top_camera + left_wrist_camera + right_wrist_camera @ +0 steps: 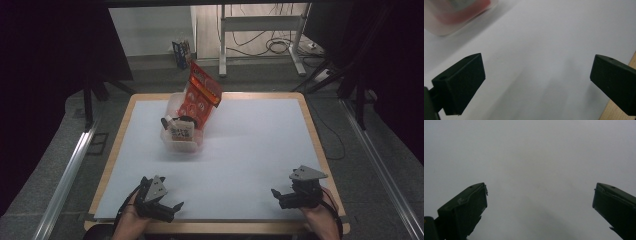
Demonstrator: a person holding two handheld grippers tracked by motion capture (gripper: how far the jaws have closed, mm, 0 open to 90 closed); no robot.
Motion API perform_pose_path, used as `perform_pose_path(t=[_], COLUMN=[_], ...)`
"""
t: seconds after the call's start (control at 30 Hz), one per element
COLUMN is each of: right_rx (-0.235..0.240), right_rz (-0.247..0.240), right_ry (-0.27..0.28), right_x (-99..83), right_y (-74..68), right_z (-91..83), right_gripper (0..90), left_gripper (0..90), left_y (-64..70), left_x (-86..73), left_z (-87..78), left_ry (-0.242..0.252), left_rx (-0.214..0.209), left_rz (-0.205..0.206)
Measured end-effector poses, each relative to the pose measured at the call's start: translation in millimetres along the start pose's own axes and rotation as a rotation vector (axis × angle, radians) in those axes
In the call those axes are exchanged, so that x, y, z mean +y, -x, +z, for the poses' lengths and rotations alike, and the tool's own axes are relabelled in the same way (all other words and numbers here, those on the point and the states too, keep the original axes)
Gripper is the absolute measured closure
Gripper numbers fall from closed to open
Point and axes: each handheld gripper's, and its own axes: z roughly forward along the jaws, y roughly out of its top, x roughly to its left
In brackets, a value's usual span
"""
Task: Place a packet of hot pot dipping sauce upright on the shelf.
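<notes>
A clear plastic tub [182, 131] holding a red packet [202, 94] is seen upper centre-left on the white table [250, 145], well apart from the left gripper [167, 206] and right gripper [281, 196], both held wide open and empty at the bottom edge.

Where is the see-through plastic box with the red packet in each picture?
High view: the plastic box sits left of centre on the white table top, the red packet poking out of it.
Left gripper view: its blurry corner is at the top left, beyond the left gripper.
Right gripper view: the box is not in it.
Shared landmark: the white table top.
</notes>
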Motion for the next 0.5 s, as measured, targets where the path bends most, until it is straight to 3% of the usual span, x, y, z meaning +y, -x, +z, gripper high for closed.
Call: perform_pose_path(t=[0.23, 0.5], right_rx=[-0.003, 0.003], right_rz=[0.045, 0.039], right_ry=[-0.020, -0.044], right_x=[-8.7, -10.5], right_y=[5.7, 5.9], right_z=[-1.2, 2.6], right_gripper=[0.0, 0.0], left_gripper=[0.0, 0.0], left_y=[0.7, 0.8], left_x=[0.0, 0.4], left_z=[0.7, 0.9], left_ry=[-0.006, -0.006], left_rx=[0.004, 0.006], left_rz=[0.006, 0.006])
